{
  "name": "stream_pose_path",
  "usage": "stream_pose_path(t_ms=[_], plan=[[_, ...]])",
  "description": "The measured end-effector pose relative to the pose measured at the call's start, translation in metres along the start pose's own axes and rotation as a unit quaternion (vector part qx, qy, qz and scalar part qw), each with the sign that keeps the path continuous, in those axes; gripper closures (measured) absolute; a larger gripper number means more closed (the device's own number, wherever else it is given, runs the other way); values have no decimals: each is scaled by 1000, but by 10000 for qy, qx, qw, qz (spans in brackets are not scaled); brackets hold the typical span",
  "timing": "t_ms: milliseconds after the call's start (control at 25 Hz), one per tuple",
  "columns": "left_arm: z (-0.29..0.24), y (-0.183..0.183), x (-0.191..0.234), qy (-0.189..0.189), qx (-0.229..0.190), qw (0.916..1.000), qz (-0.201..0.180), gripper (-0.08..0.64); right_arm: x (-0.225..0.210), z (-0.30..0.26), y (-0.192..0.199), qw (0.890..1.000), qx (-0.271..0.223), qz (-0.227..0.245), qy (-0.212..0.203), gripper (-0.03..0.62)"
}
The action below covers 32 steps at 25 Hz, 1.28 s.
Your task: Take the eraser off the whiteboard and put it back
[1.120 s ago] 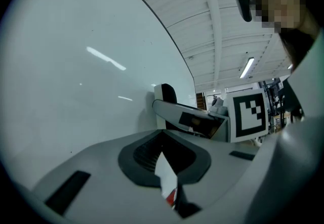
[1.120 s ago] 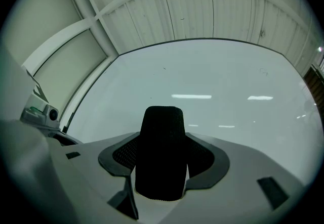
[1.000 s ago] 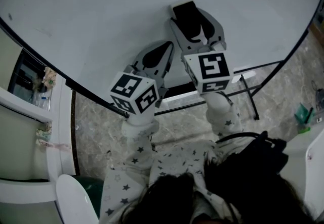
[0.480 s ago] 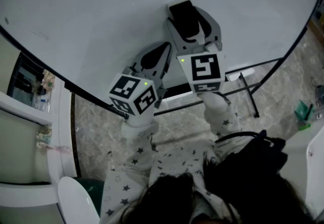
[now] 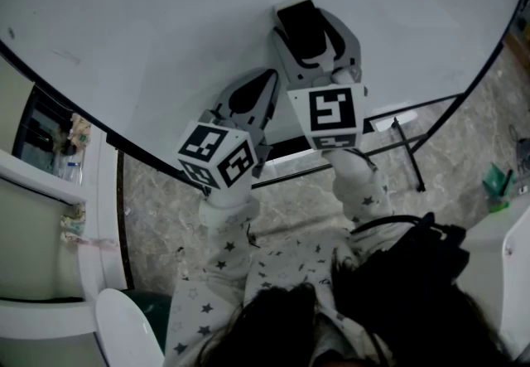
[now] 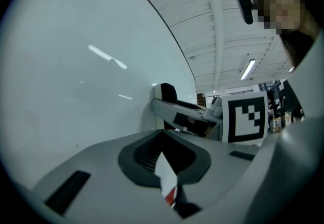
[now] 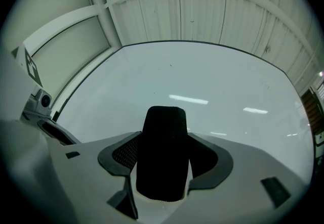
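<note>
A black felt eraser point(image 5: 300, 26) with a white back lies against the whiteboard point(image 5: 149, 17). My right gripper point(image 5: 310, 22) is shut on the eraser, one jaw on each of its long sides. In the right gripper view the eraser point(image 7: 162, 167) stands upright between the jaws of the right gripper point(image 7: 164, 139), with the whiteboard point(image 7: 212, 76) behind it. My left gripper point(image 5: 263, 82) rests lower left of it, close to the board, jaws together and holding nothing. In the left gripper view, the left gripper point(image 6: 163, 153) shows only a thin slit between its jaws, and the eraser point(image 6: 166, 91) appears beyond.
The whiteboard's black frame and stand legs point(image 5: 407, 150) cross a marble floor point(image 5: 298, 200). White furniture point(image 5: 50, 191) stands at the left and a green object point(image 5: 497, 187) at the far right. A star-print sleeve point(image 5: 224, 241) is behind each gripper.
The right gripper has rolled a little and shifted slightly left with the eraser still in it. The left gripper has stayed where it was.
</note>
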State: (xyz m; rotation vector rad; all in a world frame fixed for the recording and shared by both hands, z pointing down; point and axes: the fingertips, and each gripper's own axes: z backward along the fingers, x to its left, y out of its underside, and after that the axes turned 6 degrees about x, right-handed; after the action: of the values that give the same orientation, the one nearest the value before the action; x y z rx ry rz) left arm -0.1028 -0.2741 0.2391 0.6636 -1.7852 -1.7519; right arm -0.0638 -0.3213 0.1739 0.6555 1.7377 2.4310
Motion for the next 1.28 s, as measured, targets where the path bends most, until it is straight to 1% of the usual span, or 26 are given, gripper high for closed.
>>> stream_pose_path(t_ms=[120, 200, 360, 480, 560, 680, 920, 960, 1040, 1120, 1200, 1280], plan=[[-1, 0, 0, 3, 3, 10000, 14, 560, 0, 0, -3, 9999, -99, -133, 4, 327], [-1, 1, -1, 4, 9, 10000, 26, 559, 1, 1, -2, 9999, -67, -86, -26, 323], [-1, 2, -3, 4, 23, 10000, 46, 560, 0, 1, -2, 10000, -74, -66, 6, 285], [1, 3, -3, -12, 21, 10000, 55, 559, -6, 5, -6, 9998, -147, -123, 18, 282], [3, 3, -3, -29, 2, 10000, 83, 560, -4, 14, -9, 9996, -208, -180, -82, 282], [6, 5, -5, -52, -40, 9998, 165, 560, 6, 34, -4, 9988, -225, -215, -370, 282], [11, 11, -13, -81, -122, 9994, 303, 559, 17, 59, 28, 9954, 323, -285, -861, 291], [11, 12, -16, -77, -124, 9994, 321, 560, 17, 64, 33, 9944, 410, -334, -918, 352], [11, 15, -22, -65, -118, 9993, 346, 560, 17, 72, 41, 9921, 582, -445, -1014, 390], [11, 17, -27, -87, -156, 9992, 368, 560, 18, 78, 49, 9888, 745, -602, -1142, 456], [11, 18, -31, -138, -232, 9990, 369, 559, 21, 85, 59, 9828, 931, -860, -1346, 517], [11, 22, -36, -141, -222, 9990, 365, 558, 22, 91, 67, 9765, 1075, -1069, -1531, 571]])
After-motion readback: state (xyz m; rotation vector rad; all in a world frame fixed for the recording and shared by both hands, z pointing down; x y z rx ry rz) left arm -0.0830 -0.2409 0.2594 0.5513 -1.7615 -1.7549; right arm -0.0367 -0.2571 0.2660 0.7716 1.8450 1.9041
